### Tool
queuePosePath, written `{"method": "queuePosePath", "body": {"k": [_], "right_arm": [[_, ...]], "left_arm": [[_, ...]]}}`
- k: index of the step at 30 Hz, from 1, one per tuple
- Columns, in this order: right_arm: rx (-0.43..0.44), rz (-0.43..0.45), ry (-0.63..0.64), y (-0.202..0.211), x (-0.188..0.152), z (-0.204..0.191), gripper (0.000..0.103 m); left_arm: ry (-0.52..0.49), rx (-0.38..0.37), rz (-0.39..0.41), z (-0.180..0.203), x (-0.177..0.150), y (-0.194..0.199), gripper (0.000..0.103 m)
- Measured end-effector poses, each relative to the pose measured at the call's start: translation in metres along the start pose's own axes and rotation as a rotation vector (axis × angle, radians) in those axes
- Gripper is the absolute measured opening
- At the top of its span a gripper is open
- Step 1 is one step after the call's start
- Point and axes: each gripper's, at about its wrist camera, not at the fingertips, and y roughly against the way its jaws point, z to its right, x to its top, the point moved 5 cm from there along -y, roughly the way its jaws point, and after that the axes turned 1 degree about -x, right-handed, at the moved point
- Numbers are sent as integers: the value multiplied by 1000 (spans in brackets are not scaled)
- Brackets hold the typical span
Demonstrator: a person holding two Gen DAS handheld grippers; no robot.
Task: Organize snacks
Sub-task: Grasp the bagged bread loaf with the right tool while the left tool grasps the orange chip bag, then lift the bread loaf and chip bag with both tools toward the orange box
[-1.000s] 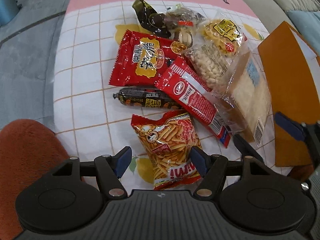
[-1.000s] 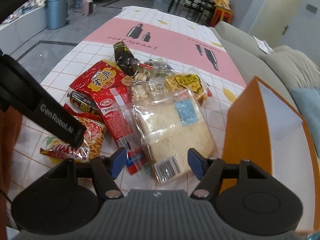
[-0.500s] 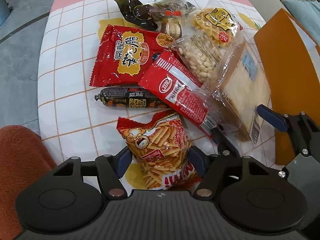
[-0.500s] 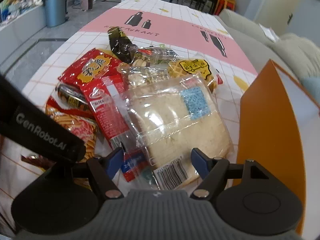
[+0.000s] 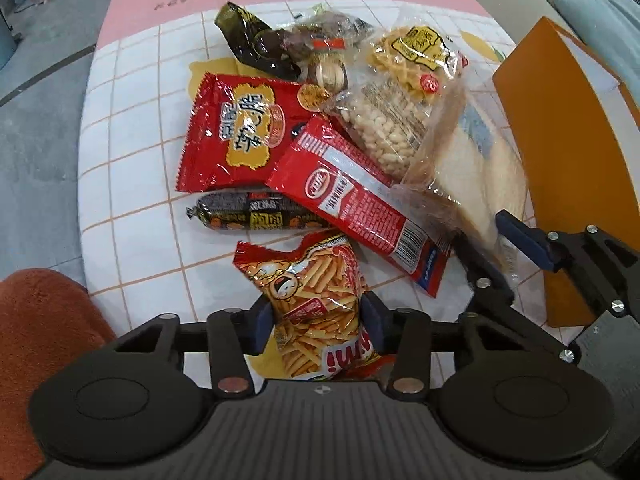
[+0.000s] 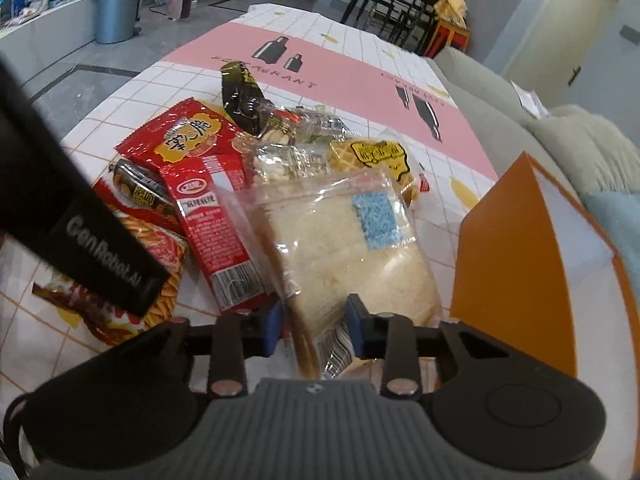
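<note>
As both close | left tongs grasping fries bag | right tongs grasping sandwich

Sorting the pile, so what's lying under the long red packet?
The long red packet overlaps the dark sausage and the red chip bag. Whatever lies beneath its middle is covered.

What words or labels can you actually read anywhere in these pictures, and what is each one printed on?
"RESTAURANT": pink band of the tablecloth.
"GenRobot.AI": black arm of the left gripper.
"imi!", partly hidden: fries bag.
Chinese characters, not clear enough to quote: red chip bag, long red packet, dark sausage, waffle pack.
Barcode digits and blue sandwich label: too blurred.
</note>
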Motion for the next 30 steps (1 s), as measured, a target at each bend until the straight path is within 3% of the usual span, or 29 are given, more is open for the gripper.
{"method": "queuePosePath", "body": {"k": [10, 15, 19, 25, 30], "right_arm": [[-3, 44, -40, 32, 12, 7, 18], [50, 43, -89, 53, 21, 10, 14], [142, 23, -210, 71, 27, 19, 13], [349, -12, -508, 93, 23, 40, 13], [330, -76, -579, 85, 6, 43, 13]], "left_arm": [[28, 4, 65, -13, -6, 22, 44], [35, -7, 113, -16, -9, 38, 44], [34, -5, 137, -17, -14, 49, 44], [33, -23, 147, -20, -23, 56, 44], [29, -38, 146, -17, -26, 55, 43]]}}
